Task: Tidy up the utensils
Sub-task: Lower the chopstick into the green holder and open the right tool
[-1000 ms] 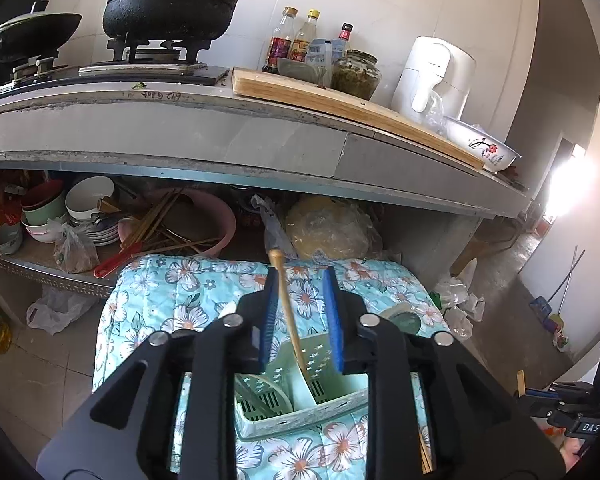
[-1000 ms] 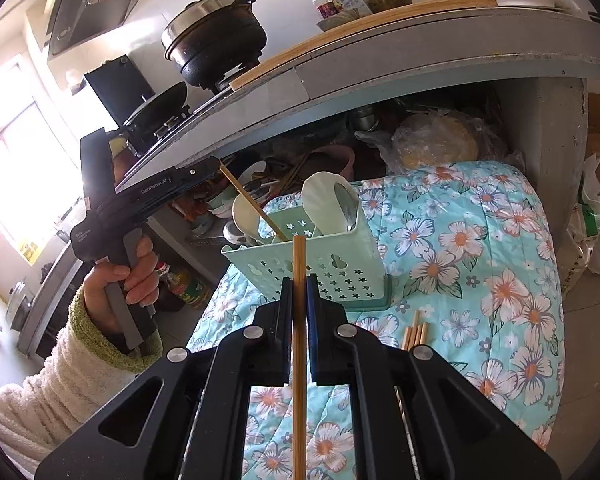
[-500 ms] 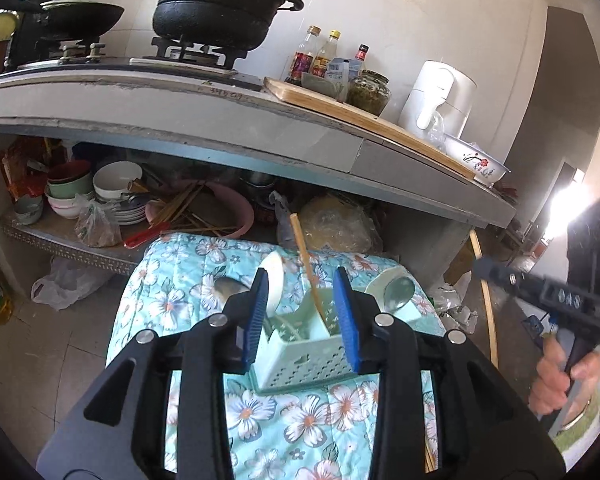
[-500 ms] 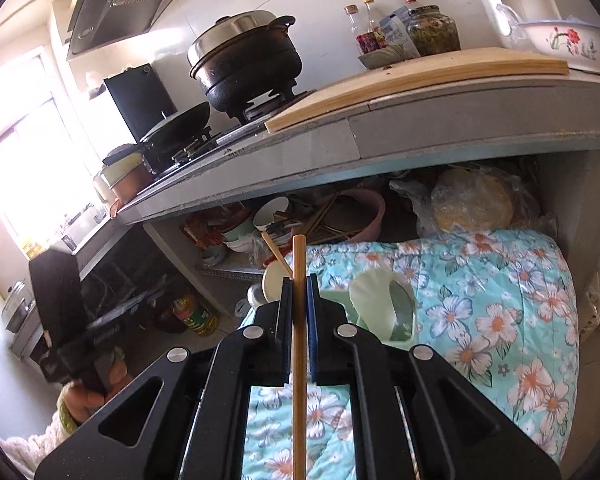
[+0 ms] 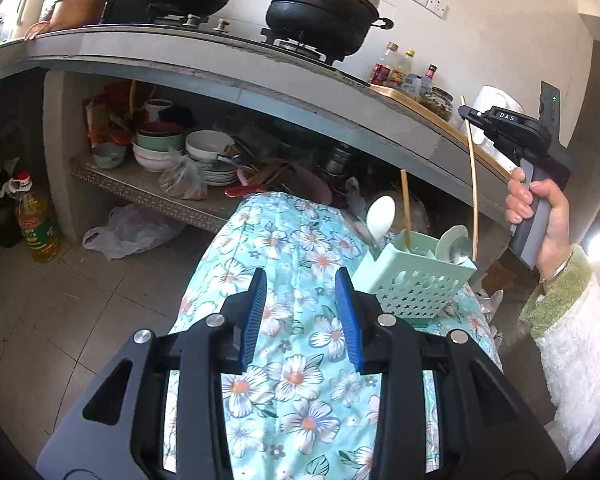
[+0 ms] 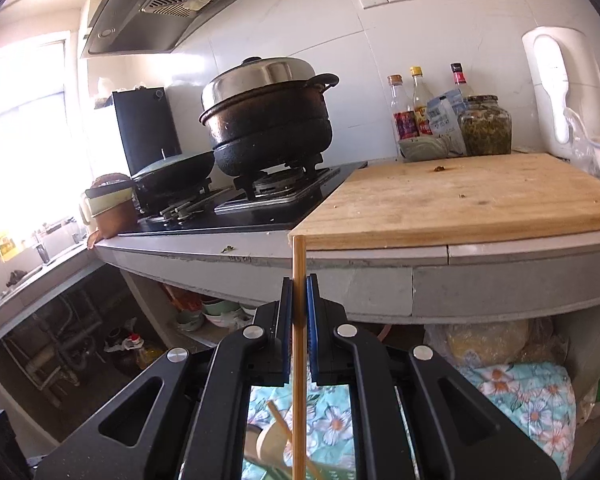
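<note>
The right tongs (image 6: pixel 299 304) are clamped on a single wooden chopstick (image 6: pixel 299 360), held upright in front of the kitchen desk (image 6: pixel 380 284). The left tongs (image 5: pixel 300 312) stand partly apart with nothing between them, above the flowered cloth (image 5: pixel 284 240). On that cloth stands the green utensil holder (image 5: pixel 416 280), holding spoons and another chopstick (image 5: pixel 405 208).

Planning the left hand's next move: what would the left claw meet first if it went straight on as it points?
Probably the flowered quilt: nothing lies between the open left claw and the cloth. The green utensil caddy sits off to the right.
</note>
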{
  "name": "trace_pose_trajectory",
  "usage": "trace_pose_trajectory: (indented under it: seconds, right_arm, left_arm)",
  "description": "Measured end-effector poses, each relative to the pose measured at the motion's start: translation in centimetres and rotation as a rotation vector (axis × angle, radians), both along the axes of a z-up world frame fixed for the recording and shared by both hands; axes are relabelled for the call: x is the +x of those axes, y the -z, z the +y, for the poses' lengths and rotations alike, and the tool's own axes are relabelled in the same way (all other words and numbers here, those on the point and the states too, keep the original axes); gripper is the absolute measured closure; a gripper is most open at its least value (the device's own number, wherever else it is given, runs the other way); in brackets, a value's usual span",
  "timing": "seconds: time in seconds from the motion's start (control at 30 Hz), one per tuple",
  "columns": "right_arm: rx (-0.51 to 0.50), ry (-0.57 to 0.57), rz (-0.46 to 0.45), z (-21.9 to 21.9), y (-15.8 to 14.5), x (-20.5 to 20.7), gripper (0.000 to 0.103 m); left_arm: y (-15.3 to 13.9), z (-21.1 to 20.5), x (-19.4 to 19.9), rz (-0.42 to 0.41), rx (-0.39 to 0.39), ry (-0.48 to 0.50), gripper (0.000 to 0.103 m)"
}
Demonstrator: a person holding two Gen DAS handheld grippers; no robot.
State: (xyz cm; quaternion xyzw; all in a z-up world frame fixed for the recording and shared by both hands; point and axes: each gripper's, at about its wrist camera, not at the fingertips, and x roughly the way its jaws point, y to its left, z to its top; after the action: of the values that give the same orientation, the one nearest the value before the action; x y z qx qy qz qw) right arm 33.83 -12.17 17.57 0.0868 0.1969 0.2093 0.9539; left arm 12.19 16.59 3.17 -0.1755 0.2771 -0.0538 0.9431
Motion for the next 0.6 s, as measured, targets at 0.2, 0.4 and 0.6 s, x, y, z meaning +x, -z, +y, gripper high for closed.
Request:
trace_pose_trajectory:
  seconds: [0.2, 0.4, 0.6]
  right_arm:
    - [-0.075, 0.045, -0.021, 1.3, 1.7, 2.9, 0.096]
    - [-0.177, 0.056, -0.002, 2.6, 4.6, 4.4, 0.096]
    - [-0.247, 0.039, 0.012, 3.2, 6.4, 4.6, 0.096]
  left_arm:
    - [0.5, 1.9, -1.0, 0.003, -0.003, -0.044, 0.069]
    - [0.7, 2.6, -1.1, 0.005, -0.005, -0.063, 0.069]
    - [1.0, 2.6, -0.9, 0.012, -0.009, -0.064, 0.069]
